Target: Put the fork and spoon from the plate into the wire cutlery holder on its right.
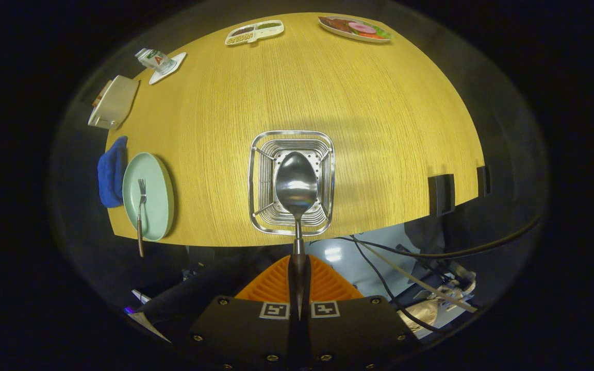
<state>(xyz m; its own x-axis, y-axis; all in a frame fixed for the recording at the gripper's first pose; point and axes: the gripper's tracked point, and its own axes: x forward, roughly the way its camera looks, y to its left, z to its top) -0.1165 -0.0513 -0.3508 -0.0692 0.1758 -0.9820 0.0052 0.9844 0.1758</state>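
Note:
My gripper (298, 265) is shut on the dark handle of a metal spoon (296, 186). I look straight down, and the spoon's bowl hangs over the open top of the square wire cutlery holder (257, 178) on the wooden table. To the holder's left lies the pale green plate (157, 180) at the table's near edge. The fork (141, 208) rests on the plate, tines up the plate, with its handle sticking out over the rim and the table edge.
A blue cloth (111, 172) lies beside the plate on its far side. A beige box (114, 101), a small carton on a coaster (159, 61), a divided snack tray (254, 32) and a food plate (355, 28) line the far edges. Cables (405, 252) run below the table.

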